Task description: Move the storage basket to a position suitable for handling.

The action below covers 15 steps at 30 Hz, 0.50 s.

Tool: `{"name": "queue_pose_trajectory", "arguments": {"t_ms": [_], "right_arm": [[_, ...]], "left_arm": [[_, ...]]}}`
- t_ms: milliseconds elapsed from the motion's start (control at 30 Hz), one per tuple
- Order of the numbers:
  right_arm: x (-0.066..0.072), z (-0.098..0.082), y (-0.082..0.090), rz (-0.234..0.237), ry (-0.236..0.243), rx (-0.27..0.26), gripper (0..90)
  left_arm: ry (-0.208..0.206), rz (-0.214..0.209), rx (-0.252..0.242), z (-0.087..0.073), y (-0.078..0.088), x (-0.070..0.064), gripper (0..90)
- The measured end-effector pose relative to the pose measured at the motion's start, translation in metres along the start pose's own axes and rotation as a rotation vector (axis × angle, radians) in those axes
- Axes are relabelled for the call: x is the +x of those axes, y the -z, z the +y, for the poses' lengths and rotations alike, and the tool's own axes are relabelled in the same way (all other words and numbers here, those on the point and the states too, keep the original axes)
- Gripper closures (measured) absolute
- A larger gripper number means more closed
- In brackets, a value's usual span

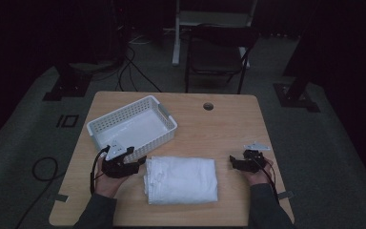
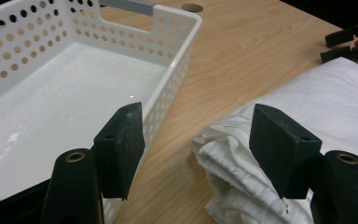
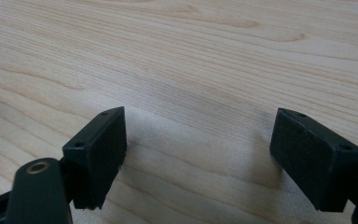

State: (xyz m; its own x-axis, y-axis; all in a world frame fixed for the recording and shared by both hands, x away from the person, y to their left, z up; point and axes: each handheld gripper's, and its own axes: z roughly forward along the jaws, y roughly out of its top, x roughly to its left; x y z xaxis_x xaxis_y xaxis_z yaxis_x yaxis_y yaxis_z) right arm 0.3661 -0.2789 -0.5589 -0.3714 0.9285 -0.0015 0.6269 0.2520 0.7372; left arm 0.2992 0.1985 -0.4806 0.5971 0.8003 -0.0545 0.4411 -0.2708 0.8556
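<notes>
A folded white towel [image 1: 181, 179] lies near the front middle of the wooden table [image 1: 219, 129]. Behind it to the left stands an empty white perforated basket [image 1: 132, 125]. My left gripper [image 1: 140, 161] is held at the towel's left edge, just in front of the basket, jaws open. In the left gripper view the gripper [image 2: 198, 133] has bare table and the towel's [image 2: 270, 154] folded corner between its jaws, and the basket [image 2: 74, 88] lies to the left. My right gripper [image 1: 232, 161] sits open just right of the towel; in the right gripper view the gripper [image 3: 198, 156] frames bare wood.
A round cable hole [image 1: 208, 106] is in the table's back edge. Beyond the table stand a dark chair [image 1: 217, 57] and a white frame [image 1: 176, 33]; cables run across the floor. The table's right half behind my right gripper is bare wood.
</notes>
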Motion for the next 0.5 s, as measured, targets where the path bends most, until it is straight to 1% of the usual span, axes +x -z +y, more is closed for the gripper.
{"name": "queue_pose_trajectory", "arguments": {"t_ms": [167,267,500], "right_arm": [[0.0016,0.0004,0.0004,-0.01,-0.011,0.006,18.6],[0.0028,0.002,0.0009,-0.017,-0.016,0.023,18.9],[0.0038,0.0014,0.0051,-0.013,-0.016,0.024,30.5]], "left_arm": [[-0.004,-0.008,0.009,-0.0017,-0.0022,-0.003,34.6],[0.001,-0.014,0.017,-0.0041,-0.0046,-0.0045,34.3],[-0.007,-0.02,0.033,-0.0059,-0.0104,-0.0101,34.2]]}}
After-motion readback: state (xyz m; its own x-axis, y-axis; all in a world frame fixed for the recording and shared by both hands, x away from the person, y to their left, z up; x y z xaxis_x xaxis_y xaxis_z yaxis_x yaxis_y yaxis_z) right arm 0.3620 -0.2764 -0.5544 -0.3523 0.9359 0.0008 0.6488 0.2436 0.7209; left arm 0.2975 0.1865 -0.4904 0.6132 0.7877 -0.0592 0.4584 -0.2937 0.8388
